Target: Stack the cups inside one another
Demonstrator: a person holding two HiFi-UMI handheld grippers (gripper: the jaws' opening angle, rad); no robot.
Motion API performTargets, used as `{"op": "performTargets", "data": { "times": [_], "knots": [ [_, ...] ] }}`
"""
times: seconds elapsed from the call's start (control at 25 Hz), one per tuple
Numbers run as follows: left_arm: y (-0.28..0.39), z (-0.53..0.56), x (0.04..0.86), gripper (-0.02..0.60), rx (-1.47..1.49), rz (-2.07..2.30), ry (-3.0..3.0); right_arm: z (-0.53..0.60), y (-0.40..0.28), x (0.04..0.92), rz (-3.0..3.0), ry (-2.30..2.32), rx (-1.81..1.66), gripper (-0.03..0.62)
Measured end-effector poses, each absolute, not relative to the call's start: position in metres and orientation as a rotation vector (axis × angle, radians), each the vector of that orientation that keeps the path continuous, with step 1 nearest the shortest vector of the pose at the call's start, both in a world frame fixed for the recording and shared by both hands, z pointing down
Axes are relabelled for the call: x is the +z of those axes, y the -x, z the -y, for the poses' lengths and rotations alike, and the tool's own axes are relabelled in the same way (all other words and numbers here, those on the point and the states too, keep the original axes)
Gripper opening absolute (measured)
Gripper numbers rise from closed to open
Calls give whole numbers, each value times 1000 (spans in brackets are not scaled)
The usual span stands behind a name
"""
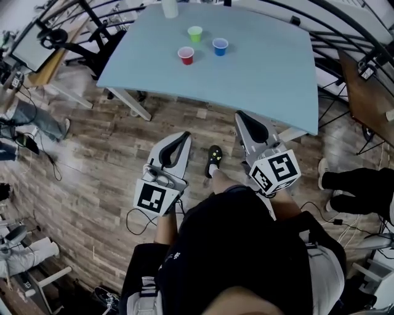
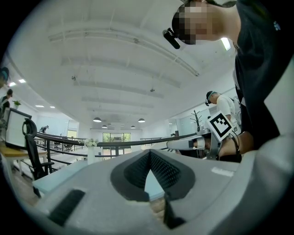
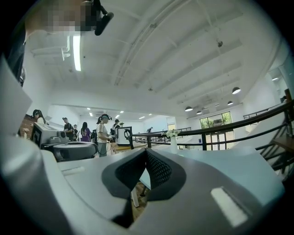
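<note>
Three small cups stand apart near the far side of the light blue table in the head view: a green cup, a red cup and a blue cup. My left gripper hovers over the wooden floor, short of the table's near edge, jaws shut and empty. My right gripper is just at the near edge, also shut with nothing in it. In the left gripper view the left gripper has its jaws together; likewise the right gripper in the right gripper view. The cups do not show in either gripper view.
A white vase stands at the table's far edge. White table legs reach down to the floor. A person's dark shoes and legs are at the right. Desks, a monitor and chairs fill the left; a dark railing curves behind.
</note>
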State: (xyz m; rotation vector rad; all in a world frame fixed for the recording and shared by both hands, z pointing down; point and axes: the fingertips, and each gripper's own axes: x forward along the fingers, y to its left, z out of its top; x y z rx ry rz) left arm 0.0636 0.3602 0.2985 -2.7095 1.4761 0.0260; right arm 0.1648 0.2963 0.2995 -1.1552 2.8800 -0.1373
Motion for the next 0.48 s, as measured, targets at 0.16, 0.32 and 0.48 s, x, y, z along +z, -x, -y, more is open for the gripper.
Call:
{"op": "performTargets", "data": {
  "times": [0.16,0.32,0.48],
  "knots": [
    [-44,-321,296,-17,61,-1488,2712,-256,-148,302,-2876,1132,-142,11],
    [-31,-276,297,-17,21,-1515,2710,-214,-134,305,-2887,1096,-173,11],
    [-25,-231,296,-17,-50,-1527,2689,-171,-127,301,-2898,1078,-175,12]
  ]
}}
